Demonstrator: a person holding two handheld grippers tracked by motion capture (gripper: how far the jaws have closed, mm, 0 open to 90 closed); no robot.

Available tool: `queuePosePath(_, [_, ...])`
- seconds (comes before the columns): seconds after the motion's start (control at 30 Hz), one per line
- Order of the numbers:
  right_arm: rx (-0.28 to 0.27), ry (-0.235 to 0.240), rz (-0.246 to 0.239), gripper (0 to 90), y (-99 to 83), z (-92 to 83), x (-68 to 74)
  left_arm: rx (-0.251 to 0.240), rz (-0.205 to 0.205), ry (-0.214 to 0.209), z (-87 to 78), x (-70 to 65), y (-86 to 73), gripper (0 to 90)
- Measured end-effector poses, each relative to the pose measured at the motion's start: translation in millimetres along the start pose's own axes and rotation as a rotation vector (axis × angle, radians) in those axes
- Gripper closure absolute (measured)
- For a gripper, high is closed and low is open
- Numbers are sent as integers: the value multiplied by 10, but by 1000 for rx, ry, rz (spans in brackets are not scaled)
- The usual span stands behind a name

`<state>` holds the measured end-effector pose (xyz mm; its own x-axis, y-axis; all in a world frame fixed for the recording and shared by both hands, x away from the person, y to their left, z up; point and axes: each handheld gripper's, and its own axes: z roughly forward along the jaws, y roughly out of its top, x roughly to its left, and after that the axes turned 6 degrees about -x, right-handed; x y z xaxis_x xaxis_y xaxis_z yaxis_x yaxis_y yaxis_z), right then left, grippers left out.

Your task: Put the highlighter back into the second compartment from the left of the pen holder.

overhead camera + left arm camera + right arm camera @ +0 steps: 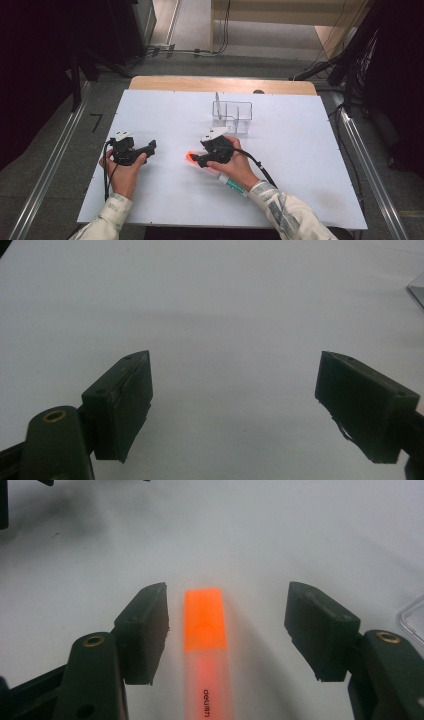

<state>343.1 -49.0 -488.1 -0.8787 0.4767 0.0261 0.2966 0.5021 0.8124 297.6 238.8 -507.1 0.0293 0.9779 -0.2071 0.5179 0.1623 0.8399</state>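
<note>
A: Table [310, 165]?
B: White; clear organiser [232, 116] at the far side.
A: Grippers?
B: Left gripper [234, 400] spread wide over bare table. Right gripper [227, 630] spread, straddling the marker [204, 630], pads not touching it.
A: Marker?
B: Orange, flat mid-table

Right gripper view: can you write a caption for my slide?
Open right gripper straddles an orange highlighter lying on the white table, fingers not yet touching it.

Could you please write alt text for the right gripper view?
An orange highlighter lies on the white table between the open jaws of the right gripper, nearer one jaw, with neither pad touching it. A clear container's corner shows at the edge.
</note>
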Motion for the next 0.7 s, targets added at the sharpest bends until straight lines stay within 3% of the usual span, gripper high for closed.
queuePosePath(0.7, [11,-4,-14,332,-11,18,15,0,-1,2,-6,8,1,166])
